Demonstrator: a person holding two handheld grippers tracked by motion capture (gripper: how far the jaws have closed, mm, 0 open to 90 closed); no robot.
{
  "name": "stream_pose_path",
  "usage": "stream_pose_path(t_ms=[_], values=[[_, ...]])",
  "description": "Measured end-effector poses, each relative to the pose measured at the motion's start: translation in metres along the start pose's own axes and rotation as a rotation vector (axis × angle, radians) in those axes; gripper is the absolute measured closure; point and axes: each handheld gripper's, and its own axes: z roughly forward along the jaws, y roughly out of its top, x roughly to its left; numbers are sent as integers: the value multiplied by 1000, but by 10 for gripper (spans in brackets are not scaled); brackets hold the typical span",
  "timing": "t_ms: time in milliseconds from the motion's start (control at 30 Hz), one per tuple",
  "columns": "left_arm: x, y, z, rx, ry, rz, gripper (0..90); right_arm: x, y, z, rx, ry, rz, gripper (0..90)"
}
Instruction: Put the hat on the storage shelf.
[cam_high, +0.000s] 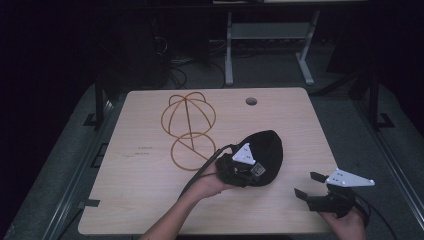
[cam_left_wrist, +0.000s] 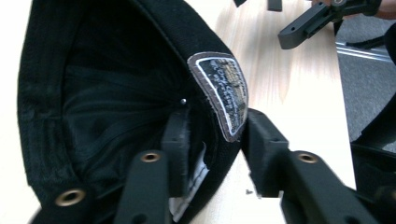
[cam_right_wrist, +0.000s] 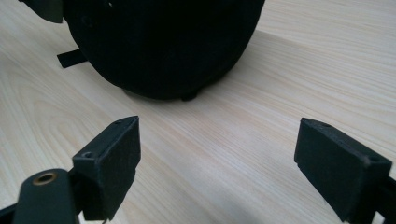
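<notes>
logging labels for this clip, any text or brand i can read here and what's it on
Nothing can be read for certain.
Patch on the black cap: woven lettering, too blurred to read.
White tag inside the cap: too hidden to read.
Faint print on the table: too small to read.

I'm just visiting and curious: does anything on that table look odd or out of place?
Only the black cap: it isn't on the gold wire hat stand, which lies tipped on its side. The left gripper holds the cap by its rim, one jaw inside, one outside beside the patch. The right gripper is open.
</notes>
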Motion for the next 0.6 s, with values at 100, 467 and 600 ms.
stream_pose_path(t_ms=[100, 467, 600], values=[[0, 2, 0, -4, -9, 17, 733, 1, 1, 1, -3, 6, -2, 143], [4, 14, -7, -68, -83, 26, 808, 10, 10, 8, -58, 58, 6, 146], [5, 20, -11, -93, -102, 26, 809, 13, 15, 13, -78, 86, -3, 155]])
